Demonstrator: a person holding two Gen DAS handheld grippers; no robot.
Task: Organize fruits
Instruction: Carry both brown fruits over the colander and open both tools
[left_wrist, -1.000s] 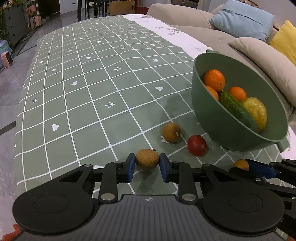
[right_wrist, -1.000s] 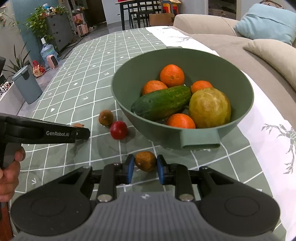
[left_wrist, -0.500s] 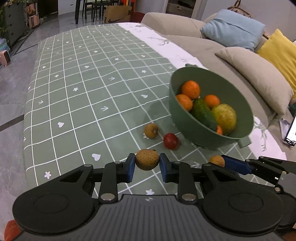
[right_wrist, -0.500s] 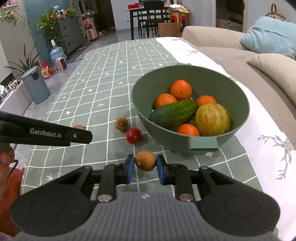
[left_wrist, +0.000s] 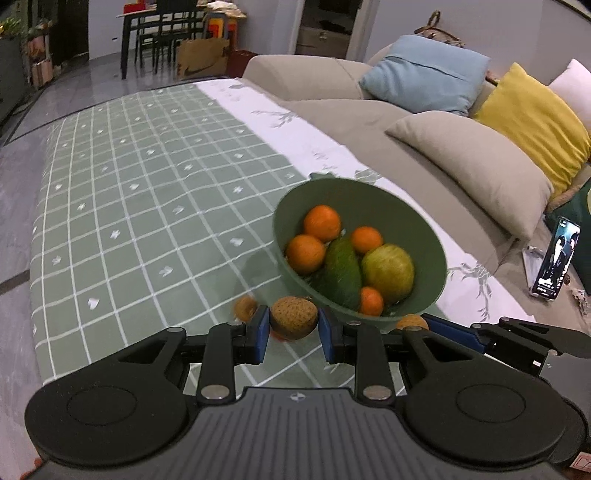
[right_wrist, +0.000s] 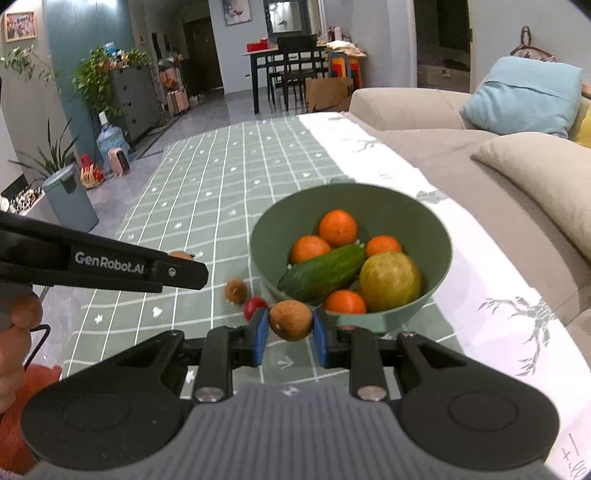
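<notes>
since the earlier frames both grippers have lifted off the tabletop (left_wrist: 147, 206), each carrying its fruit; the bowl (left_wrist: 424, 236) now sits lower in view.
left wrist: left gripper (left_wrist: 293, 325) pinching a brown fruit (left_wrist: 294, 317), held near the bowl's near rim. one small brown fruit (left_wrist: 245, 307) left on the cloth.
right wrist: right gripper (right_wrist: 290, 326) pinching a second brown fruit (right_wrist: 290, 319); red fruit (right_wrist: 255, 305) lies behind its left pad.
step: carry to bowl. next, likely: move over the rim, then release.

left tool (left_wrist: 294, 328) clamping brown fruit (left_wrist: 293, 317), green bowl (left_wrist: 436, 258)
</notes>
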